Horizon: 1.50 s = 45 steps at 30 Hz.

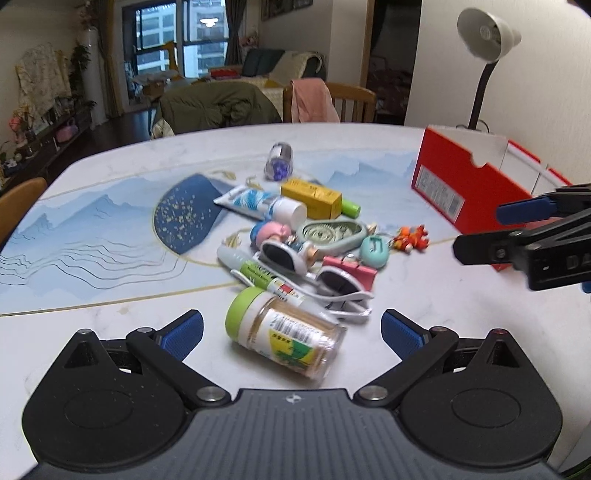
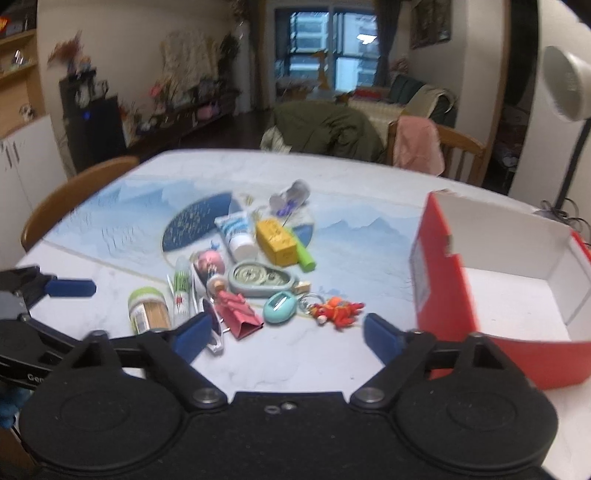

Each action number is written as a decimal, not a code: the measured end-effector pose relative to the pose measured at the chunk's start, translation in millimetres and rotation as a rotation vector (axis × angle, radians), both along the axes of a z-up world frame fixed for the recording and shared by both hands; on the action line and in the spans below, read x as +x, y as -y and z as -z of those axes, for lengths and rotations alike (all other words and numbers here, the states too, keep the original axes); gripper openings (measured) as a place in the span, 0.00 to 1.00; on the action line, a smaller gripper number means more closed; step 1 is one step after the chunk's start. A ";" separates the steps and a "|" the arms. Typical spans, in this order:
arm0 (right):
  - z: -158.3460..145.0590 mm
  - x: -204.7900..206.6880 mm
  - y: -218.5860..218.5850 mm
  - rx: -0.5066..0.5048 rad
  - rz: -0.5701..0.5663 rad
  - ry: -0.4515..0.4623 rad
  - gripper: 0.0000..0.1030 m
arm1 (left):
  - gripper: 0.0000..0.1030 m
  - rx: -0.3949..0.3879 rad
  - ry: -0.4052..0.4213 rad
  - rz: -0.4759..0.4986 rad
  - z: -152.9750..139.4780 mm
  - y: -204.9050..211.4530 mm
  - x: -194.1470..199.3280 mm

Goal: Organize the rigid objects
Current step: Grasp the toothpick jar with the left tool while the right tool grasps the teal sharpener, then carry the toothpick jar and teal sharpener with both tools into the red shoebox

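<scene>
A pile of small objects lies mid-table: a green-lidded toothpick jar (image 1: 286, 334) (image 2: 147, 310), white sunglasses (image 1: 338, 286), a yellow box (image 1: 311, 197) (image 2: 277, 240), a white tube (image 1: 260, 205) (image 2: 236, 232), a teal egg keychain (image 1: 373, 250) (image 2: 279, 307), an orange toy (image 1: 410, 236) (image 2: 338, 310), a pink clip (image 2: 238, 314). My left gripper (image 1: 291, 334) is open, its fingers either side of the jar, just short of it. My right gripper (image 2: 286, 338) is open and empty, in front of the pile. An empty red shoebox (image 1: 458, 184) (image 2: 491, 295) stands at the right.
A white desk lamp (image 1: 487, 33) (image 2: 565, 88) stands behind the shoebox. Wooden chairs (image 2: 74, 192) stand at the left and far sides of the table (image 1: 92, 325). A clear vial with purple bits (image 1: 279, 162) lies beyond the pile.
</scene>
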State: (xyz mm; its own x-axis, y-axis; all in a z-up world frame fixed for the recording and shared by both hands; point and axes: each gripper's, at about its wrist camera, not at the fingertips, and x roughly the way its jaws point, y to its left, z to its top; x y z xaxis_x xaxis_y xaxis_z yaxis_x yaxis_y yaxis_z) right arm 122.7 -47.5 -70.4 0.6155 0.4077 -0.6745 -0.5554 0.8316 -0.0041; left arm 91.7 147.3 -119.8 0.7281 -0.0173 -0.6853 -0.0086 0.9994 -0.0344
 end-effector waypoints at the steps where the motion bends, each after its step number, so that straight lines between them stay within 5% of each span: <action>1: 4.7 4.7 -4.4 -0.011 -0.001 -0.010 0.80 | 1.00 0.000 -0.006 0.007 2.7 -1.6 2.4; 18: 50.7 74.4 -51.3 -0.047 0.082 -0.142 0.57 | 0.99 0.020 -0.019 0.084 30.0 -7.9 22.1; 38: 59.7 87.1 -57.3 -0.031 0.143 -0.216 0.32 | 0.88 -0.014 0.000 0.112 32.8 -11.8 23.6; 45: 55.9 81.7 -57.5 -0.024 0.152 -0.214 0.31 | 0.87 -0.045 -0.012 0.106 32.3 -18.1 23.6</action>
